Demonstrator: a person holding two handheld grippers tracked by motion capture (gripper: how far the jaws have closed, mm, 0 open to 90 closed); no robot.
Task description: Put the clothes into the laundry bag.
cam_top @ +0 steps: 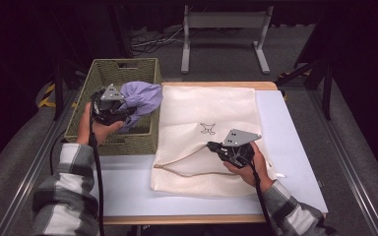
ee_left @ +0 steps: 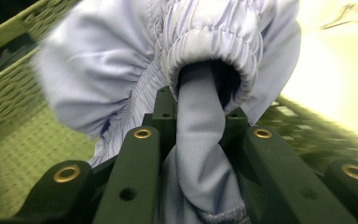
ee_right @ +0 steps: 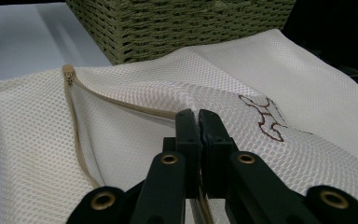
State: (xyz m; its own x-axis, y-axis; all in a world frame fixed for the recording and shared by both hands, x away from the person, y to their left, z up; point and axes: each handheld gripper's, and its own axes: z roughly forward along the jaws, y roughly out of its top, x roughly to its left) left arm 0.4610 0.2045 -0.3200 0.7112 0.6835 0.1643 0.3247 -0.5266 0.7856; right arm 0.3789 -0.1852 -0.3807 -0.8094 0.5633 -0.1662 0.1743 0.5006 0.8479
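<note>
Lilac garment [cam_top: 140, 101] bunched in left claw [cam_top: 123, 114], clamped tight, hanging over the woven basket [cam_top: 128, 142]. Off to its right on the tabletop [cam_top: 128, 187]: mesh laundry bag [cam_top: 202, 110], upper lip of its unzipped mouth pinched up by right claw [cam_top: 210, 145].

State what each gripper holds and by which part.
The left gripper is shut on the lilac garment, pinching a twisted fold near its elastic cuff, over the basket. The right gripper is shut on the mesh bag, pinching its upper layer at the zipper opening.
</note>
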